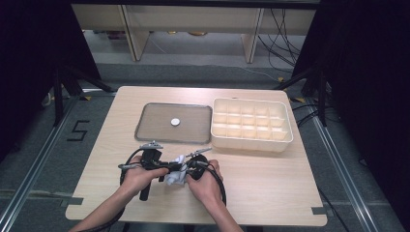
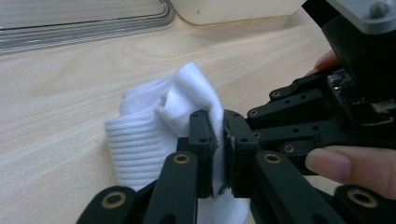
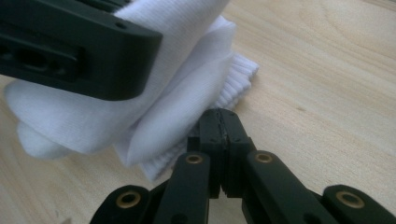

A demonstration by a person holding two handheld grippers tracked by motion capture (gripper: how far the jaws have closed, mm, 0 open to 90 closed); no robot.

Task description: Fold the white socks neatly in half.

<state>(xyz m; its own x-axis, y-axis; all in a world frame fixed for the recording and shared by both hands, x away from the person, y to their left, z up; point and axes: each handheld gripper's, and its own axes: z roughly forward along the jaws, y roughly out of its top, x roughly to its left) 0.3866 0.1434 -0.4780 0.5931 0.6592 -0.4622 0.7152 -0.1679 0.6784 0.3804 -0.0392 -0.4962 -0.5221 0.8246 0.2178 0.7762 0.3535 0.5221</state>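
Note:
A white sock (image 1: 175, 179) lies bunched on the wooden table near its front edge, between the person's two hands. My left gripper (image 1: 169, 169) comes at it from the left. In the left gripper view that gripper (image 2: 220, 140) is shut on a fold of the sock (image 2: 154, 121), with white cloth squeezed between the pads. My right gripper (image 1: 187, 168) meets it from the right. In the right gripper view its jaws (image 3: 223, 119) are pressed together against the ribbed cuff of the sock (image 3: 177, 88), and no cloth shows between the pads.
A shallow grey tray (image 1: 145, 121) sits behind the hands with one small white disc (image 1: 175, 122) in it. A cream box with several compartments (image 1: 251, 124) stands to its right. Bare tabletop stretches to the front right.

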